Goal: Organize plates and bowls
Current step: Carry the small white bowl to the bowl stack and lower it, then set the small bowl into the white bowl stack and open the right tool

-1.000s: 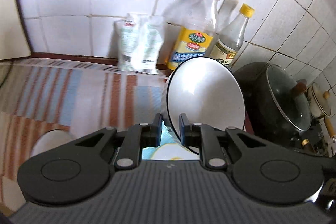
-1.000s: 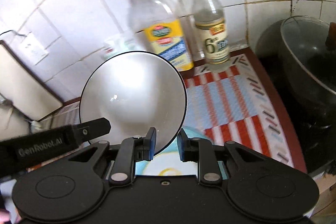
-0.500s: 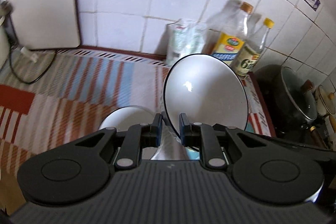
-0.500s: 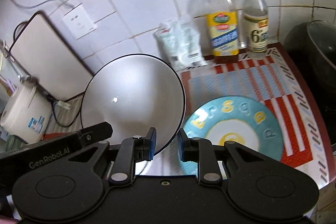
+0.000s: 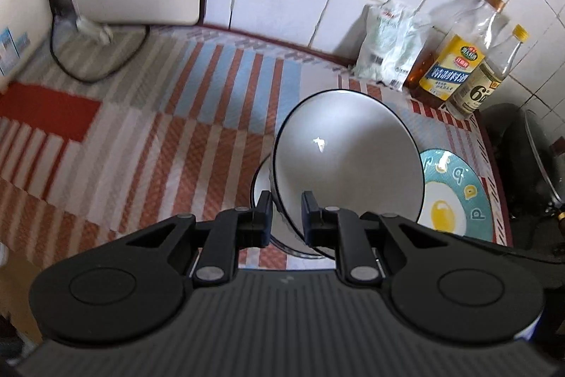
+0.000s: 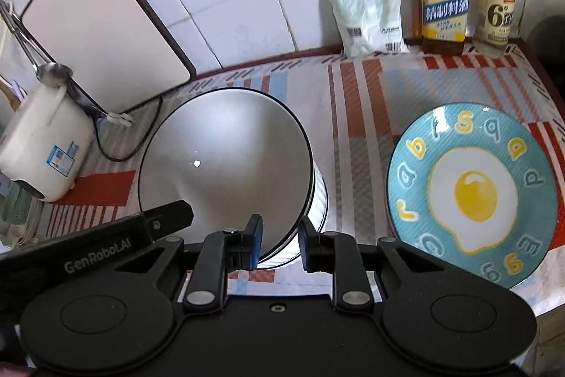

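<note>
White glazed bowl with a thin black rim (image 5: 348, 161) held tilted above the striped counter (image 5: 169, 143), both tools on it. Left gripper (image 5: 286, 218) with jaws narrow, pinching the near rim; right gripper (image 6: 279, 235) likewise narrow on the rim at its six o'clock. Directly beneath, a second white ribbed bowl (image 6: 319, 196) standing on the counter, mostly hidden by the held one. At three o'clock from it, flat on the counter, a teal round plate with a fried-egg print (image 6: 473, 191), well clear of the pair. Looks like a nesting step: level the held bowl first, centre it over the lower one, then lower slowly until seated before loosening either grip. Worth watching the tilt, since an edge-first landing could clip or tip the lower bowl.
</note>
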`<state>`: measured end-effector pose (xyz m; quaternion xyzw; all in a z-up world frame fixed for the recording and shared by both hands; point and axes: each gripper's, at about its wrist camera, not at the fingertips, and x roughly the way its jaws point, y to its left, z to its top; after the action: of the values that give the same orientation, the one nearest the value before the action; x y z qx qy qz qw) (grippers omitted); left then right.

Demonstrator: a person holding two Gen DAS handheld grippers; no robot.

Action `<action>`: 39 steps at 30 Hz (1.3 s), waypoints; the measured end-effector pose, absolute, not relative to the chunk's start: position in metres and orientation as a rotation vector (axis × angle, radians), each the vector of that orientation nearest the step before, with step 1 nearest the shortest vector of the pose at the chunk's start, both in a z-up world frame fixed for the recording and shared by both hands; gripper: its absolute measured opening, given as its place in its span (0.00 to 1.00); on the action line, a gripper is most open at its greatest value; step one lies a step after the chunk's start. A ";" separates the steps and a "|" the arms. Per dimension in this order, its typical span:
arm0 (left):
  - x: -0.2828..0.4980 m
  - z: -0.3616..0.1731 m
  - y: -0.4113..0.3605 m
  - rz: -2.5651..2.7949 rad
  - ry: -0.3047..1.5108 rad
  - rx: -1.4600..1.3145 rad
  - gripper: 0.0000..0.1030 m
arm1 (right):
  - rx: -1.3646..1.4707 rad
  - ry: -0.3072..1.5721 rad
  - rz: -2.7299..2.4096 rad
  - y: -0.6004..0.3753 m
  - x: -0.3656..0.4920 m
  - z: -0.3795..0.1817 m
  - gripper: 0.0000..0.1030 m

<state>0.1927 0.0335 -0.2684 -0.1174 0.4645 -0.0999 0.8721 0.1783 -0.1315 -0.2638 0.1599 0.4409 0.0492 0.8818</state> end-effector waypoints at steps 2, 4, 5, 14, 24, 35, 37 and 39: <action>0.196 -0.276 0.035 -0.218 0.994 -0.263 0.15 | 0.332 0.923 0.094 -0.130 0.181 -0.266 0.25; 0.198 -0.284 0.035 -0.225 1.016 -0.273 0.15 | 0.322 0.925 0.088 -0.130 0.184 -0.267 0.25; 0.200 -0.288 0.035 -0.227 1.028 -0.281 0.15 | 0.314 0.925 0.084 -0.130 0.186 -0.267 0.25; 0.215 -0.297 0.031 -0.251 1.074 -0.269 0.15 | 0.279 0.937 0.067 -0.131 0.195 -0.275 0.25; 0.221 -0.295 0.027 -0.237 1.108 -0.251 0.13 | 0.136 0.930 0.066 -0.120 0.197 -0.283 0.28; 0.223 -0.298 0.031 -0.231 1.110 -0.309 0.12 | 0.074 0.895 0.112 -0.121 0.202 -0.288 0.29; 0.225 -0.300 0.035 -0.224 1.124 -0.344 0.12 | 0.066 0.893 0.132 -0.121 0.203 -0.287 0.31; 0.227 -0.301 0.038 -0.217 1.136 -0.379 0.13 | 0.057 0.881 0.151 -0.122 0.202 -0.287 0.33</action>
<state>0.2267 0.0380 -0.3008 -0.1779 0.5338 -0.1021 0.8204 0.2023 -0.1222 -0.2869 0.0276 0.4257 0.0729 0.9015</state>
